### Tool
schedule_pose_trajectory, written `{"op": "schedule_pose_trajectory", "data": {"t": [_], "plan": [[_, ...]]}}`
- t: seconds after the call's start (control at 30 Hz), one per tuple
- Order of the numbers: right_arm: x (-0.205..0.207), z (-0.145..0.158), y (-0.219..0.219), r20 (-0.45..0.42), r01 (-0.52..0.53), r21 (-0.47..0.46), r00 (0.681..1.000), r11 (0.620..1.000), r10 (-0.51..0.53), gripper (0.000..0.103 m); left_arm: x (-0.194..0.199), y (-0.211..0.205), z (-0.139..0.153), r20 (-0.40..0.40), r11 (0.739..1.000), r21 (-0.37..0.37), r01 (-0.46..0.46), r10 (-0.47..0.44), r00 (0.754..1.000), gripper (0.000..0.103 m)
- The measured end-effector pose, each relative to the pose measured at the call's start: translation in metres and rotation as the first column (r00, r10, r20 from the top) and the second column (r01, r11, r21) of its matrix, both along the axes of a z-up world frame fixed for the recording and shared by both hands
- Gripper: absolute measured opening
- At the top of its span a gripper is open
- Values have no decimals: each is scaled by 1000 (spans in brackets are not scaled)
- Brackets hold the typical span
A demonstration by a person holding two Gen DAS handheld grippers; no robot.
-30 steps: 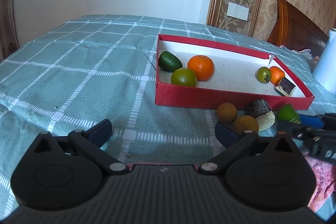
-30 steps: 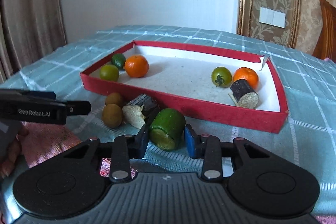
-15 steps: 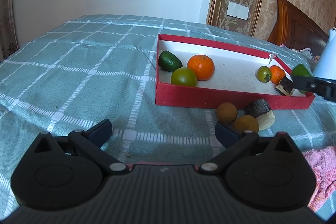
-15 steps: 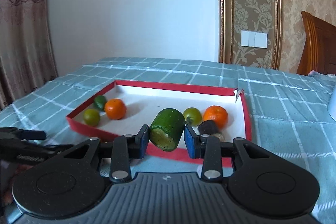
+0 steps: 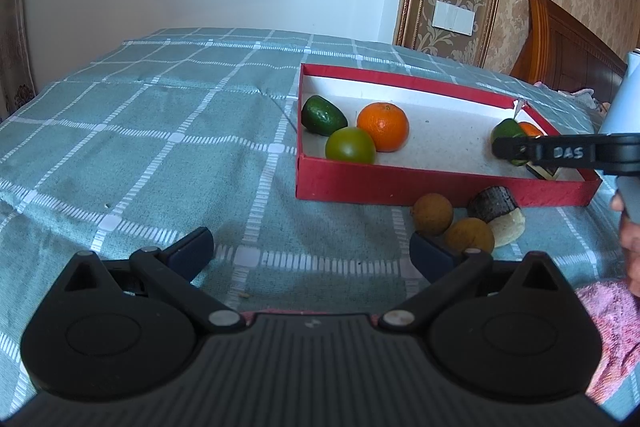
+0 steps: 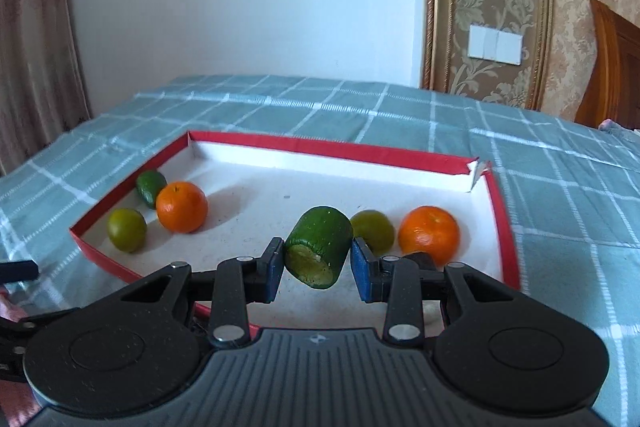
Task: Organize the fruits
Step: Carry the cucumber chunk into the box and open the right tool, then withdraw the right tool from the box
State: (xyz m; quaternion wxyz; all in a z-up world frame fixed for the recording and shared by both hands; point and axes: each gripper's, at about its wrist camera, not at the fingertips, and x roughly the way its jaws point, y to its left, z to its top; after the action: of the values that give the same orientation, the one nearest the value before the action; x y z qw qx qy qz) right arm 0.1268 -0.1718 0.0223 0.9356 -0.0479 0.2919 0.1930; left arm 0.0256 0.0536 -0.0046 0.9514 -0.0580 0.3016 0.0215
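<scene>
My right gripper is shut on a green cucumber piece and holds it over the right part of the red box. The piece and the right gripper also show in the left wrist view. In the box lie an orange, a green tomato and an avocado at the left, and a green tomato and an orange at the right. My left gripper is open and empty above the cloth, left of two brown round fruits.
A dark eggplant piece lies next to the brown fruits in front of the box. Another dark piece lies in the box's right corner. A pink cloth is at the right. The checked teal cloth covers the surface.
My right gripper has lifted the cucumber piece off the cloth and carried it forward over the box. The left gripper has not moved.
</scene>
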Motion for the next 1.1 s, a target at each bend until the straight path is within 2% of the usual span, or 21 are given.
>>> {"op": "schedule_pose_trajectory", "data": {"t": [0.13, 0.53, 0.67, 0.73, 0.77, 0.8, 1.1], "plan": [[9, -10, 6, -7, 12, -39, 1000, 999, -13, 35, 0, 0, 0, -2, 1000, 4, 0, 0, 1000, 103], [14, -16, 4, -32, 27, -35, 999, 999, -28, 36, 0, -1, 0, -5, 1000, 11, 0, 0, 1000, 103], [14, -16, 2, -36, 40, -26, 999, 999, -41, 43, 1, -2, 0, -8, 1000, 18, 0, 0, 1000, 103], [14, -16, -1, -39, 46, -16, 998, 999, -47, 58, 1, -2, 0, -8, 1000, 18, 0, 0, 1000, 103], [12, -16, -2, -38, 48, -11, 998, 999, -49, 72, 1, -2, 0, -8, 1000, 18, 0, 0, 1000, 103], [10, -15, -4, -31, 51, -5, 998, 999, -51, 76, 1, -2, 0, -8, 1000, 17, 0, 0, 1000, 103], [-21, -4, -24, 43, 75, 28, 996, 997, -76, 76, 1, -2, 0, -5, 1000, 11, 0, 0, 1000, 103]]}}
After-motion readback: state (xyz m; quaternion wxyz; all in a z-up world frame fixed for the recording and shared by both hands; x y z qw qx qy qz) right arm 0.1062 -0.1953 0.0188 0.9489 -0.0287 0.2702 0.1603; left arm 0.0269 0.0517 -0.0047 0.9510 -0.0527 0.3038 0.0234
